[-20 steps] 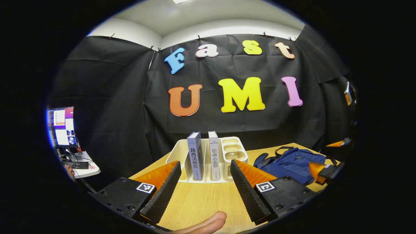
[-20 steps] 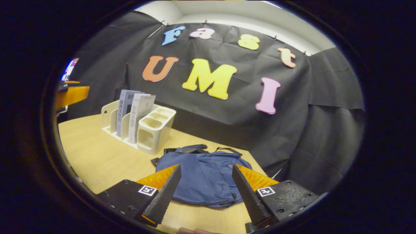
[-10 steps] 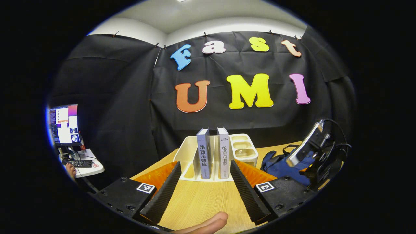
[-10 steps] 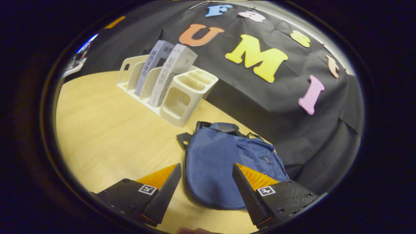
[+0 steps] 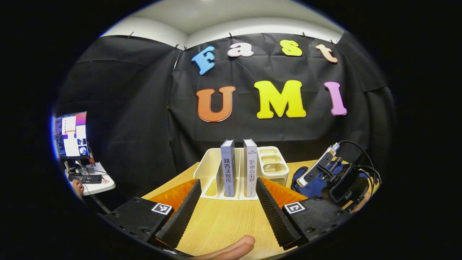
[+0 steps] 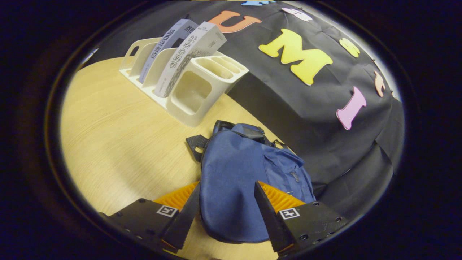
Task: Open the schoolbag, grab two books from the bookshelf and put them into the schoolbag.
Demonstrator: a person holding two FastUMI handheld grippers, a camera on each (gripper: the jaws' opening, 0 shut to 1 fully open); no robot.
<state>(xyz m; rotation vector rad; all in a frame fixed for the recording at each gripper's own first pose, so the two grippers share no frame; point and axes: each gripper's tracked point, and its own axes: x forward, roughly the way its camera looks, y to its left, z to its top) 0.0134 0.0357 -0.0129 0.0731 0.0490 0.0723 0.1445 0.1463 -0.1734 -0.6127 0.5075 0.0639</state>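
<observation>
your right hand-held gripper point(image 6: 225, 213) hangs open over the schoolbag point(image 6: 245, 180) — bag's near end between its fingers, long axis running away.

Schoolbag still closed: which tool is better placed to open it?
Right. The right tool hangs open directly over the schoolbag, while the left tool faces the books.

Matt blue cloth schoolbag point(image 6: 238, 180), smooth cream plastic bookshelf point(image 6: 187, 97), pale wood-grain table point(image 6: 115, 137)
</observation>
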